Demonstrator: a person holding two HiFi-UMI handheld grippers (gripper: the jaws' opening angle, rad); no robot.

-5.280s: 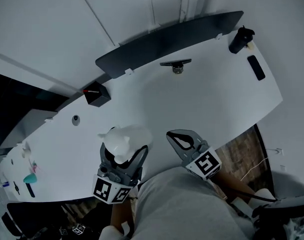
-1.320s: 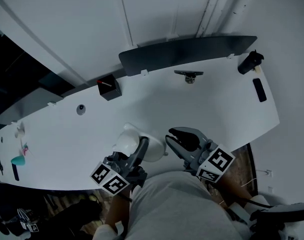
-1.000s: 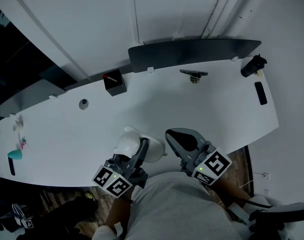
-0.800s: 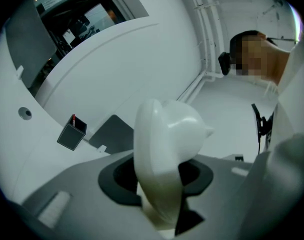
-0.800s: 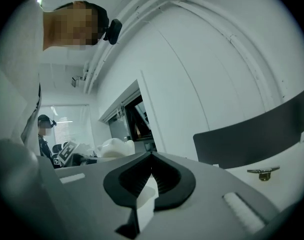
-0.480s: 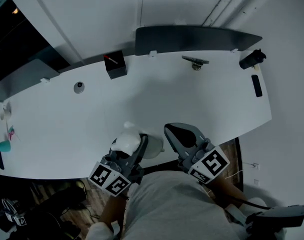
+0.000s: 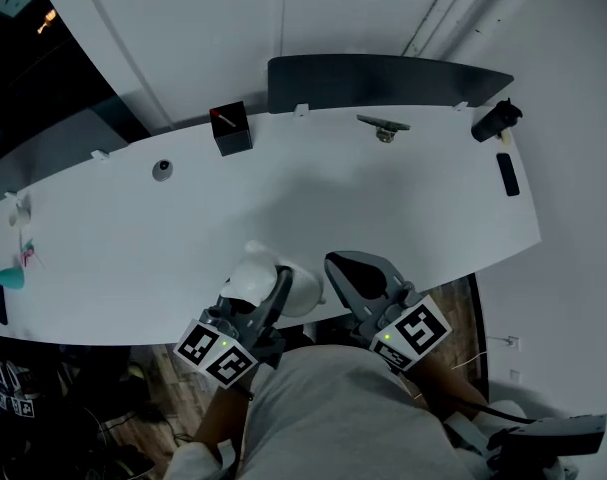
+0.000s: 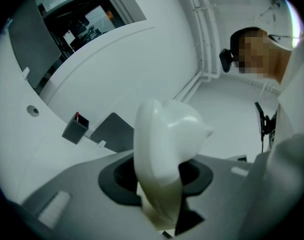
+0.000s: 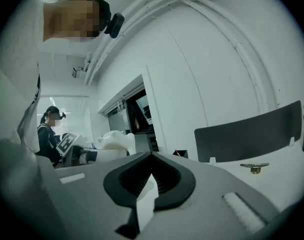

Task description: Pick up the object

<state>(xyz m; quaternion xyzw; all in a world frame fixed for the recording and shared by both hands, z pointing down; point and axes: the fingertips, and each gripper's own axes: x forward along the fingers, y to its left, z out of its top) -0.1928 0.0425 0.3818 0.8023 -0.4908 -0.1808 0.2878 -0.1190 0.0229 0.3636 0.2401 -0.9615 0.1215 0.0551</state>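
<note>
White glossy object (image 7: pixel 255 280) stayed clamped in left gripper (image 7: pixel 266 293), jaws part-open round it, object standing beyond their tips. Changed since earlier frames: pair drawn back from over surface (image 7: pixel 383 208) to its near edge. Judged: pick-up achieved. Right gripper (image 7: pixel 355 276), just right of left one, fully closed, empty. Both pointed away from body.

l gripper (image 7: pixel 263 288) clamps white object (image 7: pixel 251 274), r gripper (image 7: pixel 333 266) shut.
</note>
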